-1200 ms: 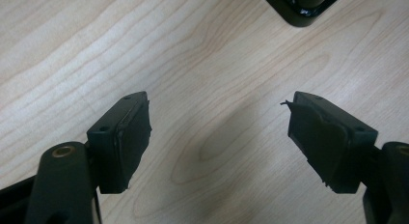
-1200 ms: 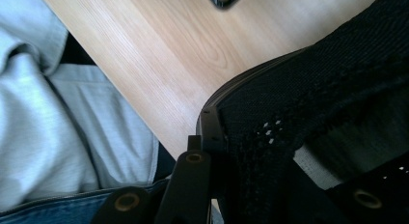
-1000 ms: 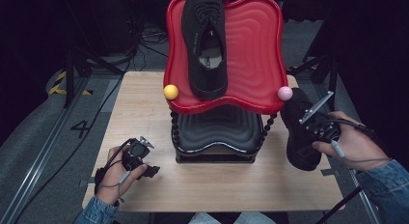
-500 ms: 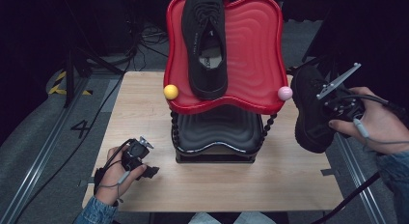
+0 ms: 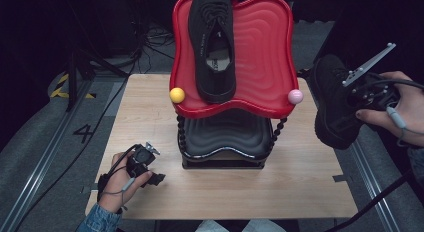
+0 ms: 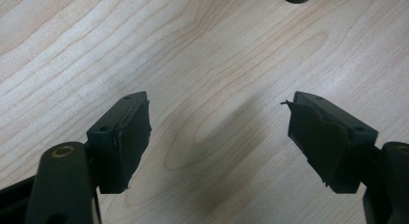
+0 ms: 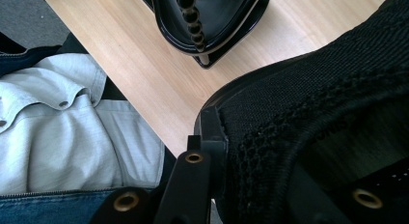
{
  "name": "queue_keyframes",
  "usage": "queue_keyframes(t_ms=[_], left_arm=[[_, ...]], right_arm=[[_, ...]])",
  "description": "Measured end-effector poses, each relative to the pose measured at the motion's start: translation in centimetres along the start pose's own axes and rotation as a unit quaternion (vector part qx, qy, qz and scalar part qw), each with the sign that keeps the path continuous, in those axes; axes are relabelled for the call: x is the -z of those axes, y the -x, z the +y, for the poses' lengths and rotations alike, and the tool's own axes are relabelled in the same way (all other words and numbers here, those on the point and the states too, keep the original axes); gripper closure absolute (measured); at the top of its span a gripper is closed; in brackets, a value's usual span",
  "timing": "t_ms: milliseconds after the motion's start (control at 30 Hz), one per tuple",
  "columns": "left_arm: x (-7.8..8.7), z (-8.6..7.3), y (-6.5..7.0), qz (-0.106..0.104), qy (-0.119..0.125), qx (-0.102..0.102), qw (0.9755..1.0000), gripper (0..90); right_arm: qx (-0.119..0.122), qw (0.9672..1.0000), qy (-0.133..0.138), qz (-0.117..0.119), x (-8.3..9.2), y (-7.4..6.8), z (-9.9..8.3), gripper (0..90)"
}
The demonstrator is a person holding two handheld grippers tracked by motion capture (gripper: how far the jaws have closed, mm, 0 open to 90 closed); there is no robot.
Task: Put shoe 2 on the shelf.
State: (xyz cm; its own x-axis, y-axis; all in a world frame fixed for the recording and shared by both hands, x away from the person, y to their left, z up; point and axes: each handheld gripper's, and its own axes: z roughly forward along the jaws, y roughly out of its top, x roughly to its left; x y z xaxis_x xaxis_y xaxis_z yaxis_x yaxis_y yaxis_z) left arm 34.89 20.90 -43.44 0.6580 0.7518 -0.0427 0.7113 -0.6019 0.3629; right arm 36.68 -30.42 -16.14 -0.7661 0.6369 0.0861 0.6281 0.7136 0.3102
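While the right tool (image 5: 361, 99) is clamped on a black knit shoe (image 5: 334, 104), holding it in the air just past the desk's right edge, the left tool (image 5: 148, 164) rests low over the desk's near left corner with its jaws spread wide and nothing between them. In the left gripper view the two black pads (image 6: 129, 137) stand well apart above bare pale wood grain. The right hand (image 5: 400, 109) grips its tool from the right, a cable trailing from it, and the grey plate on top points up and away. The held shoe hangs tilted, toe upward toward the far side, heel lower. In the right gripper view one jaw presses against the outside of the shoe's (image 7: 318, 113) wall beside its opening; the other jaw is hidden by the shoe.

At the middle of the desk (image 5: 300, 192) stands a two-tier rack: a black wavy lower tray (image 5: 222, 137) and a red wavy upper tray (image 5: 265, 57), joined by black beaded posts (image 5: 276, 132). A second black shoe (image 5: 212, 42) lies lengthwise on the left part of the red tray. A yellow ball (image 5: 177, 95) caps the red tray's near left corner, a pink ball (image 5: 295, 96) its near right corner. The right gripper view also shows the black tray's corner (image 7: 212, 21), the desk's near edge, and the person's grey shirt (image 7: 62, 132) and jeans below it.
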Motion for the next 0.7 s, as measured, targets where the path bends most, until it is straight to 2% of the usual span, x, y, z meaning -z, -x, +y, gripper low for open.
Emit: queue_keyframes(t_ms=[133,400,600,700], left_arm=[[0.0,0.1,0.0,0.000,0.004,-0.001,1.0000,23.4],[0.1,0.0,0.2,-0.002,-0.002,-0.002,1.0000,23.4],[-0.1,0.0,0.2,-0.001,-0.007,-0.005,1.0000,23.3],[-0.2,0.0,0.3,-0.002,-0.008,-0.005,1.0000,23.2]], right_arm=[[0.001,1.0000,0.004,-0.008,1.6,-0.4,0.4,86.9],[0.010,0.9992,0.019,-0.034,4.9,-1.9,1.3,86.9],[0.015,0.9989,0.022,-0.040,6.2,-2.7,2.1,86.9],[0.023,0.9983,0.023,-0.048,7.3,-3.5,3.1,86.8]])
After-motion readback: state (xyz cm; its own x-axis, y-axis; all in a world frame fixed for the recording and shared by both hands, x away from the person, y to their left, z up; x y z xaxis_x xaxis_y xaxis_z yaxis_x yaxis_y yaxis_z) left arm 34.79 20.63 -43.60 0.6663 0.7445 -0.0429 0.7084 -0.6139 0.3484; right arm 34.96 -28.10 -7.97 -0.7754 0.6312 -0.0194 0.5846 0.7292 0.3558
